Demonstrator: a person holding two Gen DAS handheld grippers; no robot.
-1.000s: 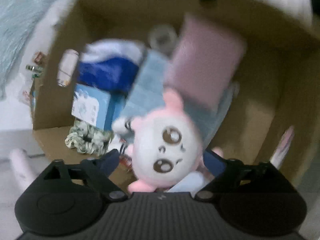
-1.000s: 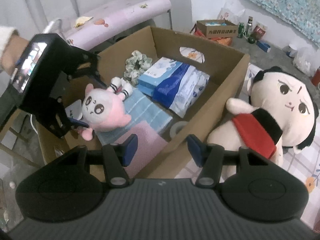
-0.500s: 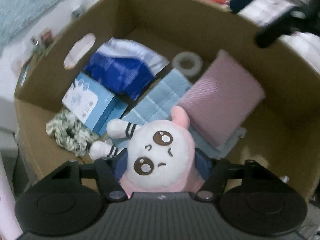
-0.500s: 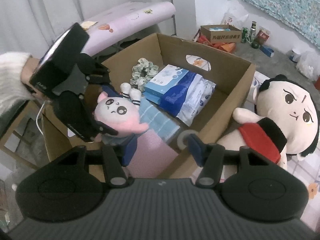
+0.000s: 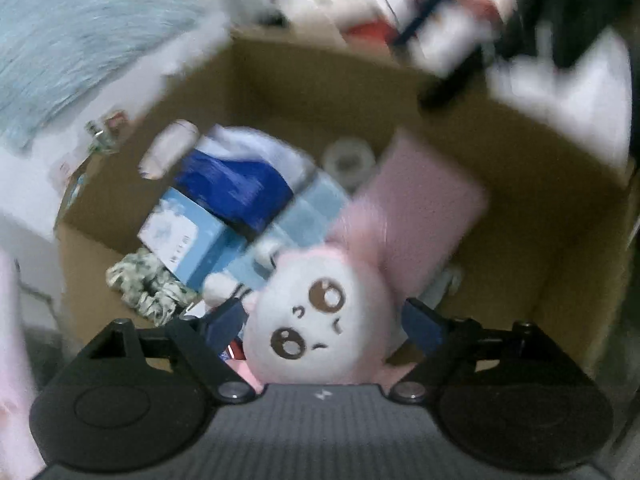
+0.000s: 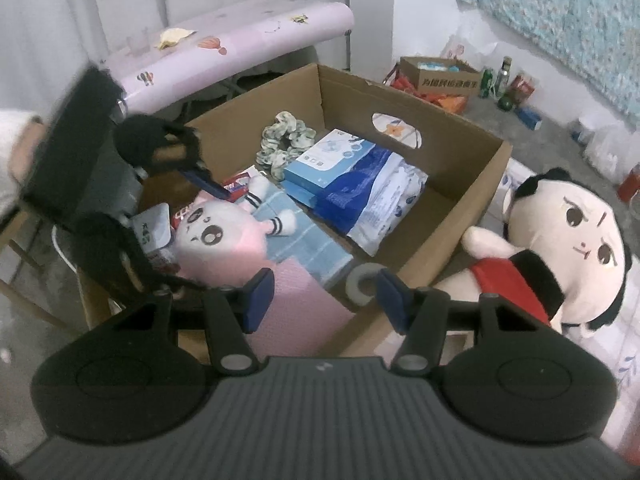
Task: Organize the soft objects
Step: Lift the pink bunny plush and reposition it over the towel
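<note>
A pink and white plush (image 5: 316, 320) lies in the cardboard box (image 5: 540, 240), resting on a blue towel (image 6: 308, 248). My left gripper (image 5: 324, 322) straddles it, jaws opening, and a gap shows between each blue pad and the plush. The right wrist view shows the same plush (image 6: 220, 240) with the left gripper (image 6: 188, 232) around it. My right gripper (image 6: 324, 296) hovers open over the box's near wall (image 6: 460, 216), holding nothing. A big doll with black hair and a red scarf (image 6: 568, 240) leans outside the box on the right.
The box also holds a folded pink cloth (image 6: 304, 312), blue tissue packs (image 6: 332, 160), a floral scrunchie (image 6: 284, 140), a tape roll (image 6: 358, 284) and small packets. A pink-covered table (image 6: 240, 40) stands behind; bottles and a small carton sit by the far wall.
Half a second ago the left jaws pressed on the plush; now they have spread off it and it lies lower, on the blue towel. The left view has rolled. The right gripper stays put.
</note>
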